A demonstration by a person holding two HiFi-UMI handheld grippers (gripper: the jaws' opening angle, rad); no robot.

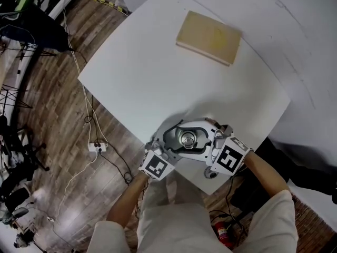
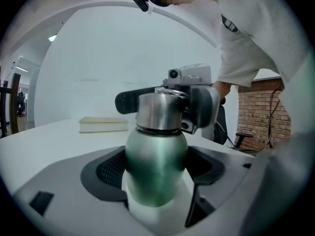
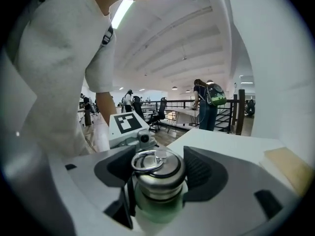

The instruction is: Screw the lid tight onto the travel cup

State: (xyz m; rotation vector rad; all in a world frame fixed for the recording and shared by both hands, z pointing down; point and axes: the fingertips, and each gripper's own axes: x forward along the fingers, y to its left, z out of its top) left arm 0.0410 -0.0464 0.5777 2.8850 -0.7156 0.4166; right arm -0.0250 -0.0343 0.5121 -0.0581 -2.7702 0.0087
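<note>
At the tabletop's [image 1: 158, 73] near edge, the left tool [image 2: 156, 181] clamps an upright green cup [image 2: 156, 154] by its body, while the right tool [image 3: 157, 173] straddles its steel lid [image 3: 158, 167] from the right, jaws slightly apart.

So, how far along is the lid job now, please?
Done: the lid sits on the travel cup. In hand: left gripper clamps the travel cup; right gripper brackets the lid, seemingly unclamped. Left: tightening; whether the thread is fully home is not visible.
</note>
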